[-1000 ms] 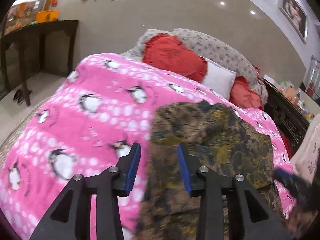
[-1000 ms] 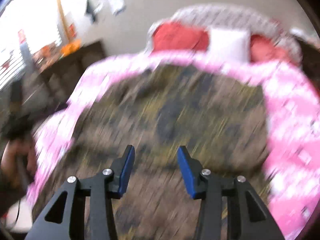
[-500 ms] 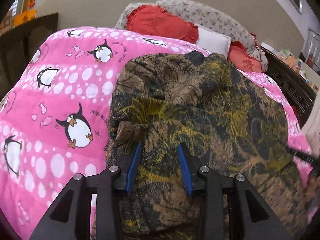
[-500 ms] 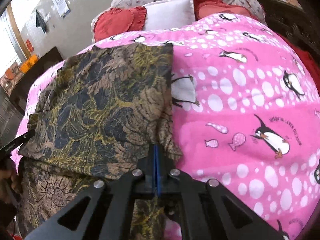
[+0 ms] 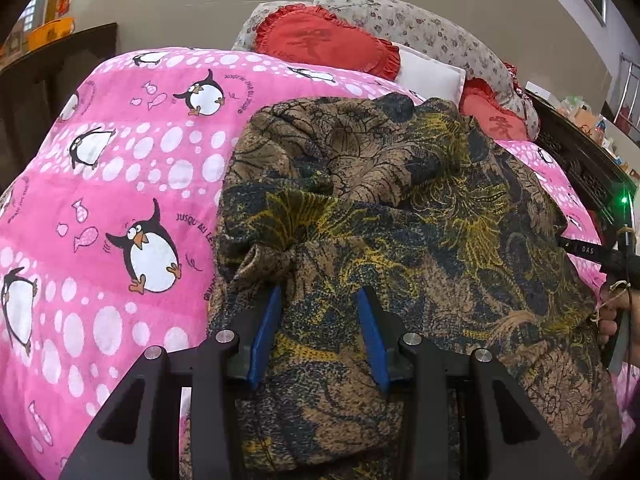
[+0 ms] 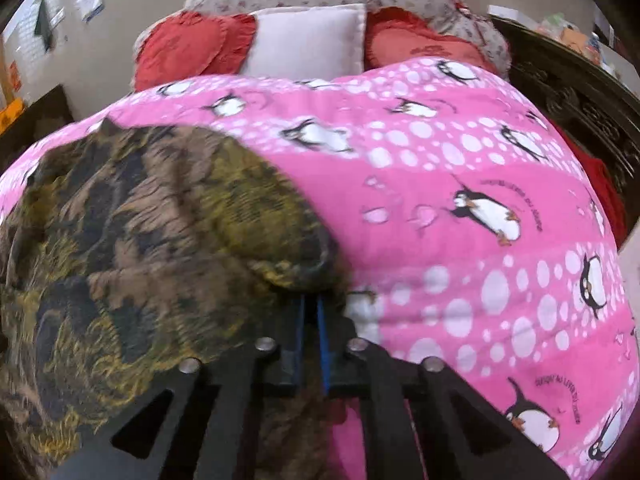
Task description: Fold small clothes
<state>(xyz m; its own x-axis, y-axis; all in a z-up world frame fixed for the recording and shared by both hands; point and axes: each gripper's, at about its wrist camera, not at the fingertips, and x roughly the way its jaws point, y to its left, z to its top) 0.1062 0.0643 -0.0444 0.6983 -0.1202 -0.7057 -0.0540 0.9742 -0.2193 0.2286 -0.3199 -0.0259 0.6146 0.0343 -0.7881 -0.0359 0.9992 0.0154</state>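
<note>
Brown-and-yellow floral garment lies on the pink penguin blanket, bunched and rumpled, its long axis running from the near bed edge up toward the pillows.

Left gripper: jaws part-way apart, blue pads straddling a raised fold at the garment's near left side. Cloth fills the gap; whether the pads actually pinch it I cannot tell.

Right gripper: jaws together, a narrow slit between the pads, clamped on the garment's right edge, which bulges just ahead of the tips. View blurred. In the left wrist view this gripper shows at the far right with the person's hand on its handle.

Key relation: both grippers sit at the near hem, left on the left side, right on the right, with the bulk of the cloth lying ahead of both tools. Judgement: next fold likely carries the near edge forward along that axis; the left hold needs confirming first.
</note>
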